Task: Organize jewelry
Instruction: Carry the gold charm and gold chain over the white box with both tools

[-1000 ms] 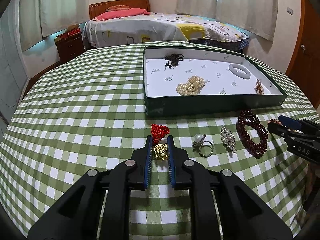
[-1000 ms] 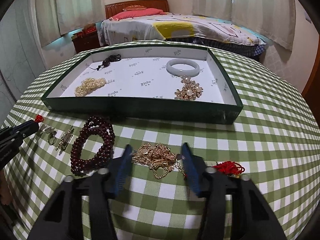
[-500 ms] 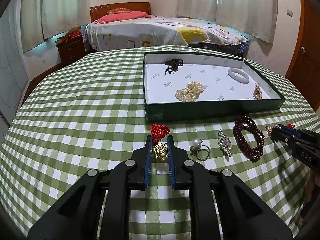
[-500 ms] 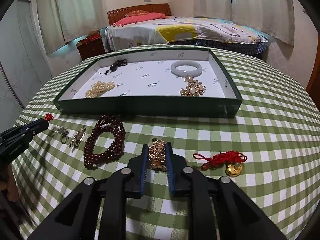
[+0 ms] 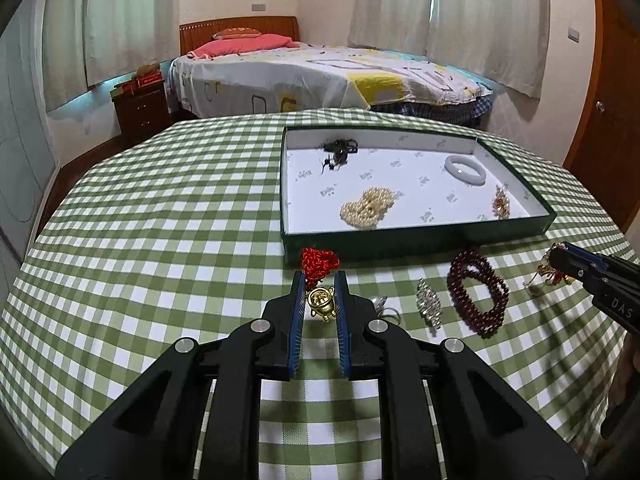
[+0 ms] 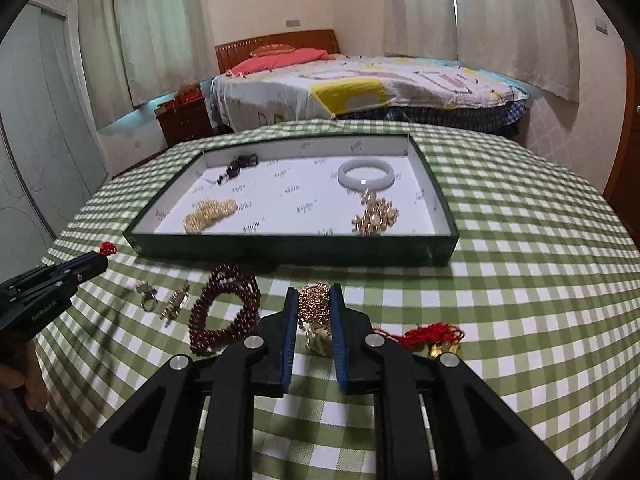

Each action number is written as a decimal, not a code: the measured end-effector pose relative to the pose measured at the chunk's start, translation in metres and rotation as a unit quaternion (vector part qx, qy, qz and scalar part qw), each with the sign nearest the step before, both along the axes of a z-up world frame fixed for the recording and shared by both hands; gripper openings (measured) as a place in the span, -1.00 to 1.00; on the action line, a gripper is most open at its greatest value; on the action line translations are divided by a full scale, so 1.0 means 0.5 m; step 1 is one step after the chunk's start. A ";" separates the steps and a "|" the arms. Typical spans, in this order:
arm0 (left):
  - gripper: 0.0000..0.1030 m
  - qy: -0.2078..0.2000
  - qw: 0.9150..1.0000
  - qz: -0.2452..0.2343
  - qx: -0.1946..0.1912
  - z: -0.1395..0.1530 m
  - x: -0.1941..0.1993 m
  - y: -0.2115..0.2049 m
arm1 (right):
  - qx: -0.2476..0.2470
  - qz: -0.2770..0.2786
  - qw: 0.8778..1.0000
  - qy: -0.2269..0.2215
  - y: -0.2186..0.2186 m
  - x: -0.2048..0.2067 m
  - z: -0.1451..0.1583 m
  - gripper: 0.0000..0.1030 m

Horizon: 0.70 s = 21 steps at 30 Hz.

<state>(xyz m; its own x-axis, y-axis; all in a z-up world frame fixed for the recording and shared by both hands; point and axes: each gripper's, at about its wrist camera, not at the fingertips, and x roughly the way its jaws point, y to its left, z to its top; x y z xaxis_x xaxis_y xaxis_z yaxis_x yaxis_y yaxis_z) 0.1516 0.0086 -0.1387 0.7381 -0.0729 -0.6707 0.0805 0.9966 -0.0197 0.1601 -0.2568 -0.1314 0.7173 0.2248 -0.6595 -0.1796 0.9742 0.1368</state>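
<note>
My left gripper [image 5: 319, 276] is shut on a gold charm with a red knotted cord [image 5: 320, 300] and holds it above the checked table, in front of the green tray [image 5: 416, 236]. My right gripper [image 6: 314, 294] is shut on a gold chain piece [image 6: 316, 312] and holds it lifted, in front of the tray [image 6: 288, 246]. The tray holds a pearl strand [image 5: 368, 208], a white bangle [image 5: 465, 169], a black pendant [image 5: 339, 149] and a gold brooch [image 6: 375, 216].
On the cloth lie a dark red bead bracelet [image 5: 478, 292], a silver brooch [image 5: 428, 304], a pearl ring [image 6: 147, 294] and a second red-corded gold charm [image 6: 434, 338]. A bed [image 5: 320, 76] and a nightstand stand behind the table.
My right gripper shut on the gold chain piece and lifted it off the cloth. My left gripper rose with the gold charm. Both views now sit higher above the table.
</note>
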 end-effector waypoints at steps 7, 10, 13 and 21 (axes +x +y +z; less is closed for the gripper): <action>-0.72 -0.026 1.000 -0.009 -0.012 0.049 -0.001 -0.012 | 0.011 -0.002 0.999 -0.038 -0.005 -0.004 0.060 -0.68; -0.72 -0.039 0.999 -0.016 -0.019 0.074 0.007 -0.023 | 0.015 -0.003 0.998 -0.056 -0.008 0.002 0.087 -0.68; -0.72 -0.050 0.998 -0.023 -0.028 0.095 0.023 -0.032 | 0.016 -0.006 0.997 -0.070 -0.012 0.017 0.106 -0.68; -0.72 -0.084 0.995 -0.038 -0.025 0.139 0.103 -0.063 | 0.026 -0.017 0.995 -0.098 -0.030 0.091 0.146 -0.68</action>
<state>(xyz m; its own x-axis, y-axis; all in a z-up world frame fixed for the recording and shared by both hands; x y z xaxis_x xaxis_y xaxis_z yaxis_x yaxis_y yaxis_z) 0.2031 -0.0230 -0.0692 0.8307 -0.1633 -0.5322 0.1619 0.9856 -0.0498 0.2055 -0.2720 -0.0585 0.8388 0.2282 -0.4943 -0.1742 0.9727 0.1535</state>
